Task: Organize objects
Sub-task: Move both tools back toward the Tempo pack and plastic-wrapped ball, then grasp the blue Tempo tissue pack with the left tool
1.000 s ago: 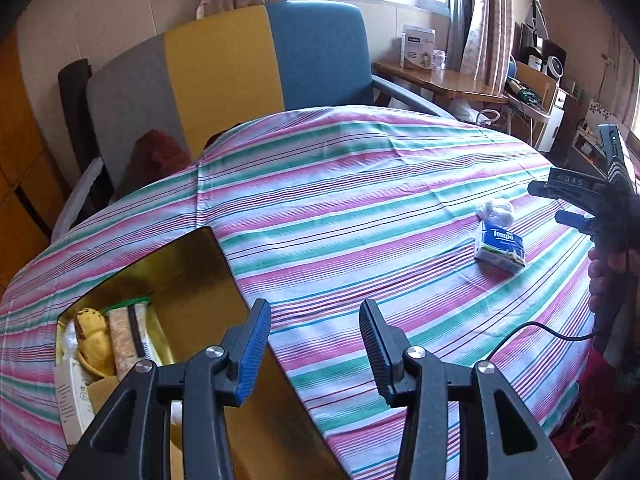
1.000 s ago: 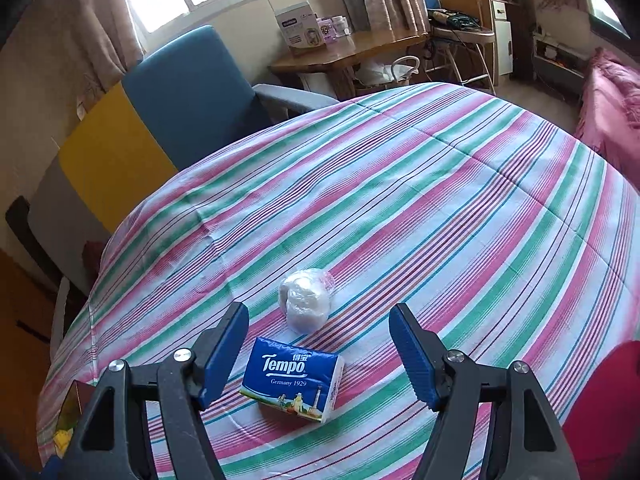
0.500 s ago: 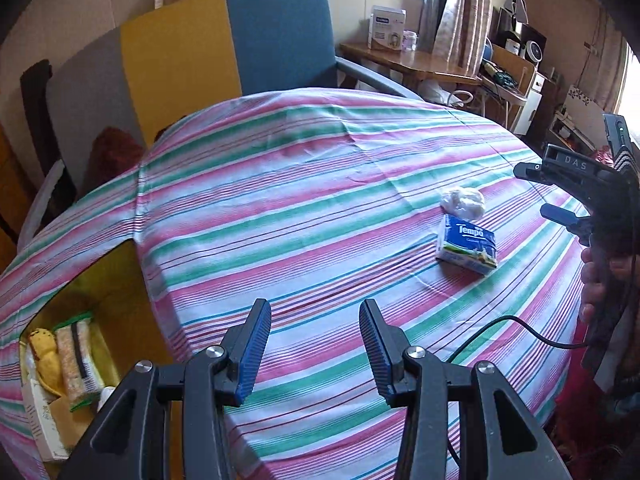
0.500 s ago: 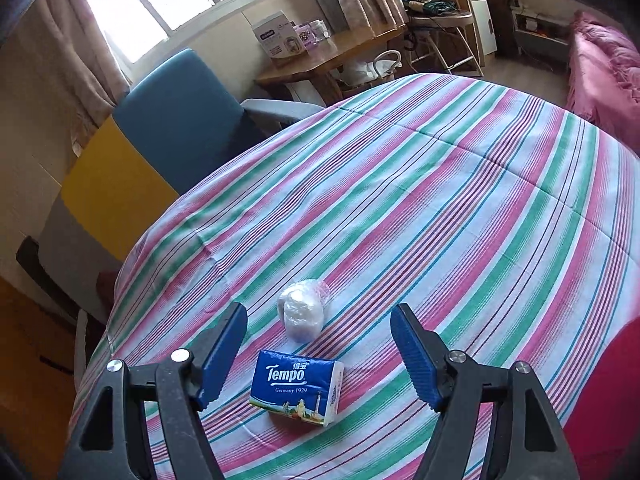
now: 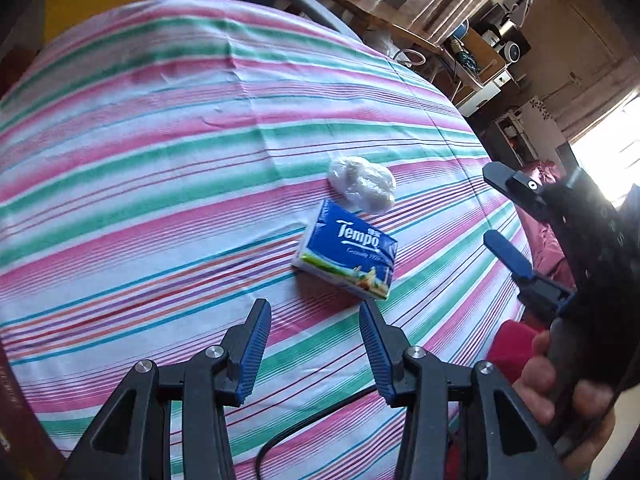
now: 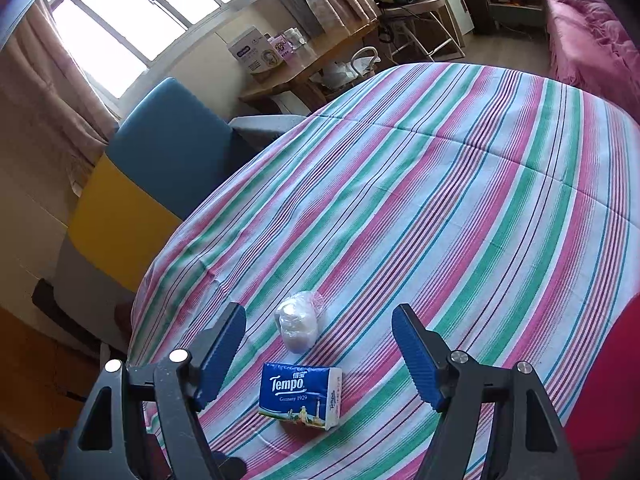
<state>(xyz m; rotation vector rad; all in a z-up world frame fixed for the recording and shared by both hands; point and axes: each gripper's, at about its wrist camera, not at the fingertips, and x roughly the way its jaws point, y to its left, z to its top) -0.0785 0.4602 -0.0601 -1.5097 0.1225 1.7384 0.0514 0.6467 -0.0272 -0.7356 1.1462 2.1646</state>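
A blue Tempo tissue pack (image 5: 347,256) (image 6: 301,395) lies flat on the striped tablecloth (image 5: 160,184) (image 6: 440,208). Just beyond it sits a small white wad in clear plastic (image 5: 362,184) (image 6: 298,324). My left gripper (image 5: 316,320) stands open and empty, its tips just short of the pack. My right gripper (image 6: 318,332) is open and empty too, hovering over the pack and the wad, which lie between its fingers in its own view. In the left wrist view the right gripper (image 5: 498,208) comes in from the right, held by a hand (image 5: 560,392).
A blue, yellow and grey chair (image 6: 160,168) stands behind the table. A wooden side table (image 6: 304,68) with boxes is by the window. A pink bed (image 6: 592,28) lies at the right. A black cable (image 5: 304,428) runs over the table's near edge.
My left gripper swung right and tipped down, leaving the open gold box behind and coming up close to the tissue pack. The right gripper shifted slightly and rolled; the pack and wad stayed put.
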